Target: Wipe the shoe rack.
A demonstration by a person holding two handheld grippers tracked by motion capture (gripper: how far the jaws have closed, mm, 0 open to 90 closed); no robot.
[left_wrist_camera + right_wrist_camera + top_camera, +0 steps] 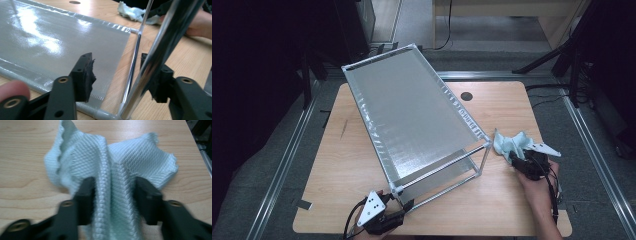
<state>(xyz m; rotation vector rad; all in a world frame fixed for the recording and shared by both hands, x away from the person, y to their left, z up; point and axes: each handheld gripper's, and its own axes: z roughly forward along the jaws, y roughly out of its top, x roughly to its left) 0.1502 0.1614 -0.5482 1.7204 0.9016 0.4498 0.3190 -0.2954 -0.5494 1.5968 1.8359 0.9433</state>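
Left gripper [117, 75] is straddling a chrome tube [155, 50] at the near corner of the metal frame rack [412, 115], fingers [83, 75] spread with a gap on one side; likely risk is the slick tube slipping and the tilted rack dropping onto the surface [347, 160]. Right gripper [113, 200] is pinching the pale green cloth [112, 170] just right of the rack, fingers [86, 200] pressing its folds. Open wood lies left of the rack; right of it, the cloth sits close to the edge.
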